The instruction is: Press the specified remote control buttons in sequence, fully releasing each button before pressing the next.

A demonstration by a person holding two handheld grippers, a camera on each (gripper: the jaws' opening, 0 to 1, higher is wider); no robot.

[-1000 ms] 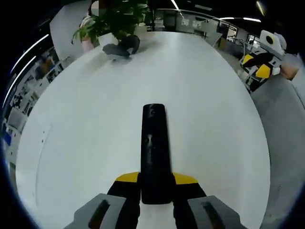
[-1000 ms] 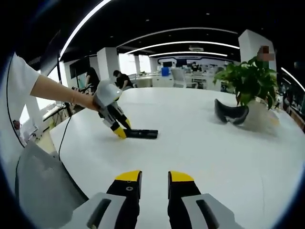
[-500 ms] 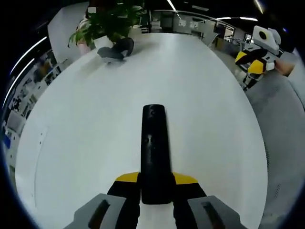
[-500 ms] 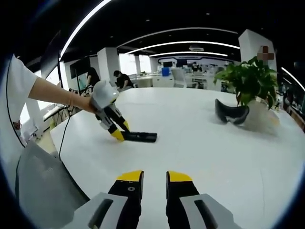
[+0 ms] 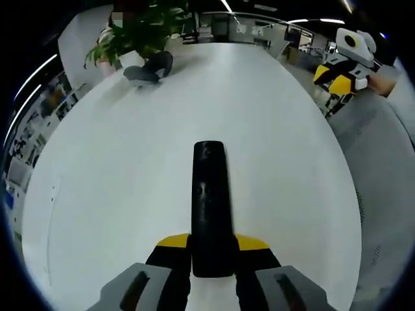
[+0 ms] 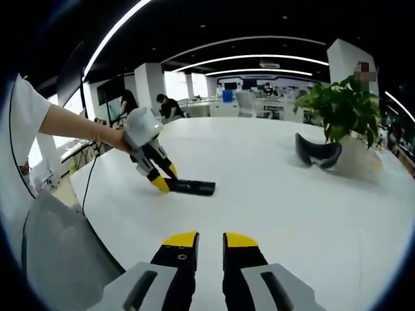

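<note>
- My left gripper (image 5: 211,249) has its yellow-tipped jaws clamped on the near end of the black remote control (image 5: 209,194); the remote runs straight out ahead between them, lying flat on the white counter (image 5: 117,194).
- In the right gripper view I see the same left gripper (image 6: 159,181) from the side, held by a hand (image 6: 120,138) on a bare forearm, angled down to the counter (image 6: 292,214), with the remote control (image 6: 190,187) lying on the surface near the counter's left edge.
- My right gripper (image 6: 209,241) hangs above the counter, well apart from the remote; its jaws hold nothing and stand nearly together, with a narrow gap between the tips.
- In the left gripper view the right gripper (image 5: 337,71) sits far off at upper right, past the counter's edge; too small there to read its jaws.
- A potted plant (image 6: 340,110) stands at the counter's far side, with a dark curved object (image 6: 318,152) just beside it, possibly a headset, I can't be sure.
- The plant (image 5: 139,32) and dark object (image 5: 149,66) also show at top left of the left gripper view.
</note>
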